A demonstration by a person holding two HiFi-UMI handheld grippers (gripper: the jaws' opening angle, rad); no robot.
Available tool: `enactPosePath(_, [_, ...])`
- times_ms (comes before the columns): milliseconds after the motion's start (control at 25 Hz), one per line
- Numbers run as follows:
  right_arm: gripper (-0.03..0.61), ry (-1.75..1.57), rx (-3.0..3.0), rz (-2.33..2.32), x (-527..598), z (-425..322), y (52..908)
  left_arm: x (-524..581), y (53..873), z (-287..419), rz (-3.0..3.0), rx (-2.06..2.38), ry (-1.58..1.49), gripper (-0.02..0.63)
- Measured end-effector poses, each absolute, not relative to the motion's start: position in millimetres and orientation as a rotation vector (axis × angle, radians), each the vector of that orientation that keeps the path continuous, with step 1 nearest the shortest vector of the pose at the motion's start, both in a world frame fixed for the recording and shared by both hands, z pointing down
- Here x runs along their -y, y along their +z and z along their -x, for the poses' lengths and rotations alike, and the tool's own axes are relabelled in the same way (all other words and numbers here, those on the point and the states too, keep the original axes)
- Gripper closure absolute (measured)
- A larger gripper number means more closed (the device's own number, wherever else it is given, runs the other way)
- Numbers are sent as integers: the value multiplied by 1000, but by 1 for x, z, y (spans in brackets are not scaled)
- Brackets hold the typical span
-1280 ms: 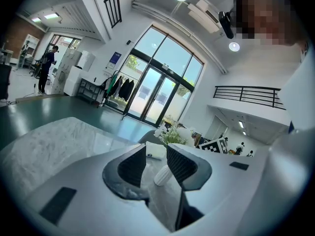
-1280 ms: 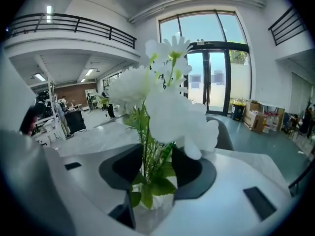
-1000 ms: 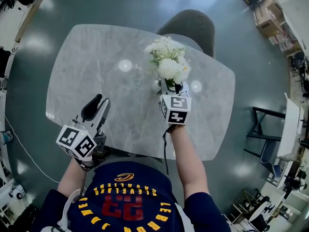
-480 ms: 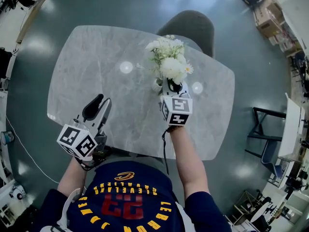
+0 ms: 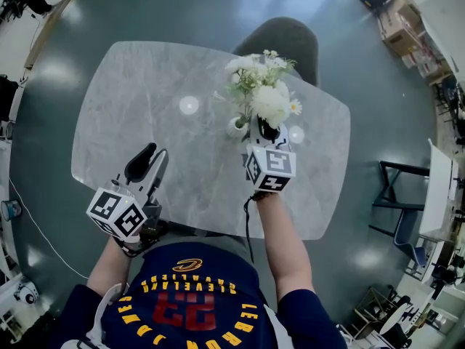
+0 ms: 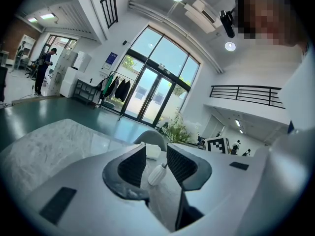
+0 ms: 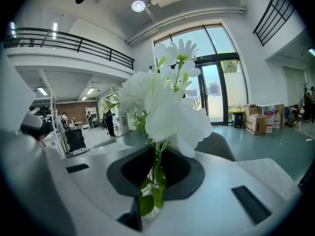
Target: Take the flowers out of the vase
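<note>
One bunch of white flowers is pinched by its green stems in the right tool, whose jaws have just been closing and now press together on those stems. The blooms stand above the far half of the grey marble desk. One small white vase stands upright on the desk, just beside the stems on their left. The stems' lower ends hang out of sight, so no view shows whether they are clear of the vase's mouth.

The left tool, the second of two, hovers over the near left edge of the desk with its jaws spread and nothing between them. The vase stands well beyond it.

One grey upholstered chair stands at the desk's far side, partly hidden by the flower heads. Two round spots of glare lie on the marble, one on either side of the vase. In the right gripper view the blooms fill the middle and block most of the hall behind. In the head view that tool's marker cube covers its own jaws. A green floor surrounds the desk.
</note>
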State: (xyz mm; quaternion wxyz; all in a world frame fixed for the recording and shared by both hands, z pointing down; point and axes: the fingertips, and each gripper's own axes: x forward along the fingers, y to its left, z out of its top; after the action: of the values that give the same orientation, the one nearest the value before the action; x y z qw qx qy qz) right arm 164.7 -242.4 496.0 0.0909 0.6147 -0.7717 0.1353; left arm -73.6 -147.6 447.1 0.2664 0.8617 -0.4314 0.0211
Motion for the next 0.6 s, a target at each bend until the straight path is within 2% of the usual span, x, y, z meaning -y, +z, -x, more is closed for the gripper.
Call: enactPosePath(600, [523, 360, 2335, -1999, 228, -185, 449, 134, 430, 72, -2364, 1157, 13, 479])
